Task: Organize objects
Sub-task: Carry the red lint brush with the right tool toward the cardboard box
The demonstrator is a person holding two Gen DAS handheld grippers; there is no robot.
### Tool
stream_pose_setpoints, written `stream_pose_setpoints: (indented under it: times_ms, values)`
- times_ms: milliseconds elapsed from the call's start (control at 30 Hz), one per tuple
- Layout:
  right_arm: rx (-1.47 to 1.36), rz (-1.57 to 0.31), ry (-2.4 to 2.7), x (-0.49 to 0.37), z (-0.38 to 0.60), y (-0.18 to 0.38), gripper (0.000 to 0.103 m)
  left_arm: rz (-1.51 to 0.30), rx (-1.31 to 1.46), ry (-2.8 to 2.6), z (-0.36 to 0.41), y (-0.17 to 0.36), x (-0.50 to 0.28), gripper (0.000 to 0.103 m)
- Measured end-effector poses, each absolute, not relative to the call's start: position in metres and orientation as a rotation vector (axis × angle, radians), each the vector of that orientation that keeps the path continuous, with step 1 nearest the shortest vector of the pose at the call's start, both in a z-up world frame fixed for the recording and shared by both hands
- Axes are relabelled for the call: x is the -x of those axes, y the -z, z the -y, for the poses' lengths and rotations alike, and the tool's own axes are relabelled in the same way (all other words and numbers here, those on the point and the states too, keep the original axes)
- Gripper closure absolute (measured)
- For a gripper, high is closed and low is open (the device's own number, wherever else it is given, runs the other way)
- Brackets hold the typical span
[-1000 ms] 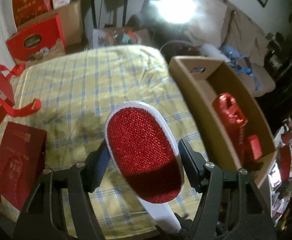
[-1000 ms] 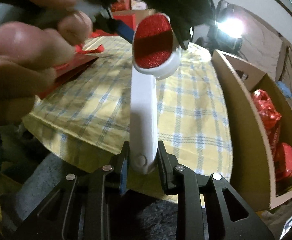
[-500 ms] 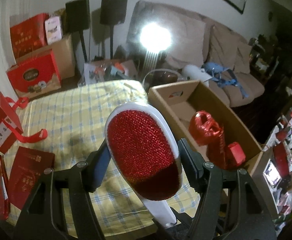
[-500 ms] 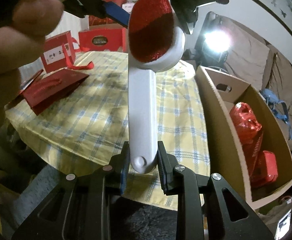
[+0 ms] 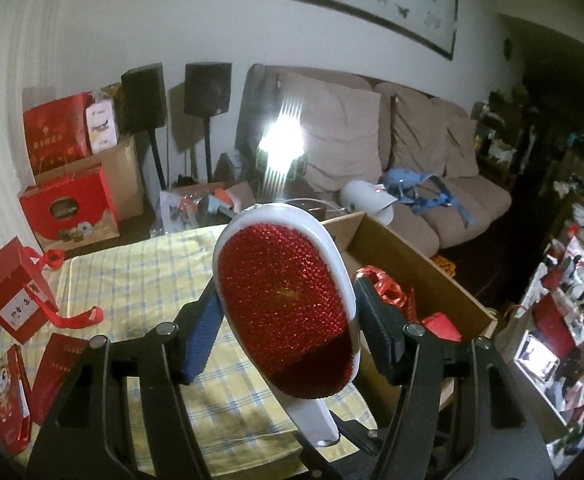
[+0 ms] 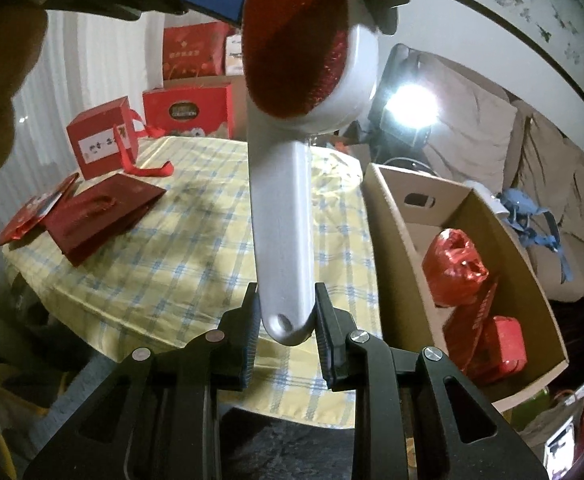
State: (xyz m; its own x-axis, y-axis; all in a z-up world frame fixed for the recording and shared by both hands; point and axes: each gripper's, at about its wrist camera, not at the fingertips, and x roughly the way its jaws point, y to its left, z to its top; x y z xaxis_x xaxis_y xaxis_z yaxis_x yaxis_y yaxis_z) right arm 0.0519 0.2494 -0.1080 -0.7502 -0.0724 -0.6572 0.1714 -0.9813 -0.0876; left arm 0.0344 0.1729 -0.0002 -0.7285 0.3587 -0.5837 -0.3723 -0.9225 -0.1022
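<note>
Right claw (image 6: 286,330) clamps the lint brush (image 6: 288,184) handle; left claw (image 5: 286,316) grips its red head, cardboard box (image 6: 392,216) at 3 o'clock.

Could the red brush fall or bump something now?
Maybe. The right hand-held gripper pinches only the very end of the brush handle, so it might tip or slip. The left hand-held gripper squeezes its rounded head, which may slide out. The cardboard box wall is close and could get knocked.

Right tongs (image 6: 286,330) clamped narrow; left tongs (image 5: 284,312) gripping wide.
</note>
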Motion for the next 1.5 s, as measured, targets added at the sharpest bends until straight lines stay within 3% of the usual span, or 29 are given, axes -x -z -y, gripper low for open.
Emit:
stream_pose_setpoints:
  times_ms: [1500]
  values:
    - [-0.784,-0.328,2.903,-0.051,-0.29,0.055,0.079,0.045,0.571,-2.685,-0.205,-0.059,-0.059,0.043]
